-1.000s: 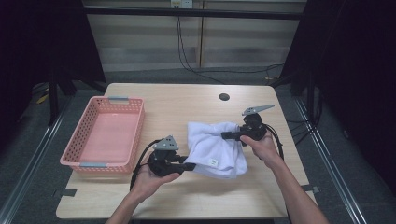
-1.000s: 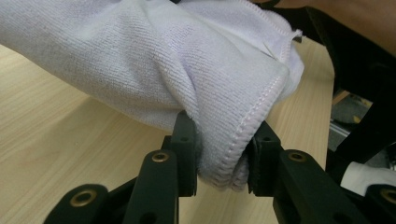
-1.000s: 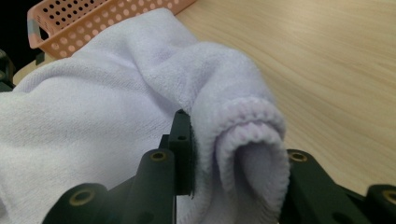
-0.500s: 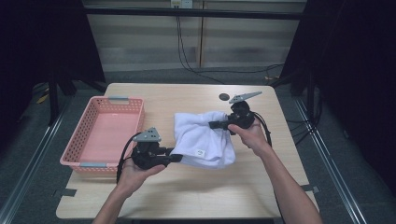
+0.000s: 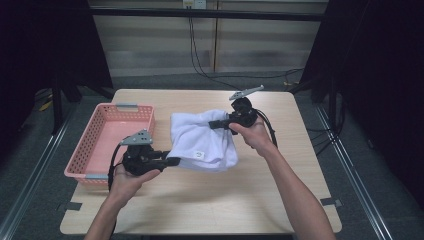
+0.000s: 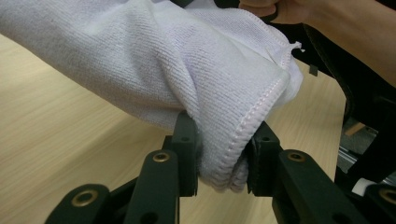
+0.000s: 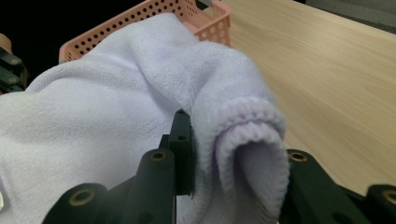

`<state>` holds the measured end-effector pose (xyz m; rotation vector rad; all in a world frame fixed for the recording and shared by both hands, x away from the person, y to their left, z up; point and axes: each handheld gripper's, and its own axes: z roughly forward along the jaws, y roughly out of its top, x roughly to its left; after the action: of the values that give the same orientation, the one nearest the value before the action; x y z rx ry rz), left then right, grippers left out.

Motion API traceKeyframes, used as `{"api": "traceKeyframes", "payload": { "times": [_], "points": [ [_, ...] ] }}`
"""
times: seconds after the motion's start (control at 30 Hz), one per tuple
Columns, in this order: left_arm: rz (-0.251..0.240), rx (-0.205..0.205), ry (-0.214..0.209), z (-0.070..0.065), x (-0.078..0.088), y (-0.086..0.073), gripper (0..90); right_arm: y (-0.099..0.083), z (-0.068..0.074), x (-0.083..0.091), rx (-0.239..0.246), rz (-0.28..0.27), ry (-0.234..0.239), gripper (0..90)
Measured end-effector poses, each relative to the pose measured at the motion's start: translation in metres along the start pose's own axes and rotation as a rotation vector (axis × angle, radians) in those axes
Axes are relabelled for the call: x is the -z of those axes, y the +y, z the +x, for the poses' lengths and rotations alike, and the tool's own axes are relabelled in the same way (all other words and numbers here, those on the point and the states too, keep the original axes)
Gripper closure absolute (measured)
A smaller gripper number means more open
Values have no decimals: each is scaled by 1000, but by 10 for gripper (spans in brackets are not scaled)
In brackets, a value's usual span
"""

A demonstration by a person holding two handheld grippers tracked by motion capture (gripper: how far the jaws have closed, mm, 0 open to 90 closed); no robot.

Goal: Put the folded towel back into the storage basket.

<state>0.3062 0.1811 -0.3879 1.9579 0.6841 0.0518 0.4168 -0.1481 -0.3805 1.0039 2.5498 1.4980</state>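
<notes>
White towel [image 5: 202, 141] nearer the pink basket [image 5: 107, 137] than before, pinched in left tool [image 5: 172, 161] and right tool [image 5: 214, 124].

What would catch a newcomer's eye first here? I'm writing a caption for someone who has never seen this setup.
First, the white towel held up over the middle of the wooden table, pinched at opposite ends by the left gripper and the right gripper. Next, the pink basket at the table's left edge, beside the towel.
</notes>
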Motion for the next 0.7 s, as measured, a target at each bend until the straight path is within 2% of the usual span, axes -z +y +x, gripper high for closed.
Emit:
{"api": "traceKeyframes", "payload": {
  "times": [0.17,0.27,0.4,0.7],
  "points": [
    [-13,-4,18,8,15,-1,699,15,6,-11,13,0,12,681],
    [-27,5,33,15,26,-1,702,26,12,-16,24,-23,8,681],
    [-32,13,60,24,42,-2,703,42,19,-29,35,-10,20,682],
    [-70,64,116,43,74,-12,705,71,30,-62,37,15,49,681]
  ]
}}
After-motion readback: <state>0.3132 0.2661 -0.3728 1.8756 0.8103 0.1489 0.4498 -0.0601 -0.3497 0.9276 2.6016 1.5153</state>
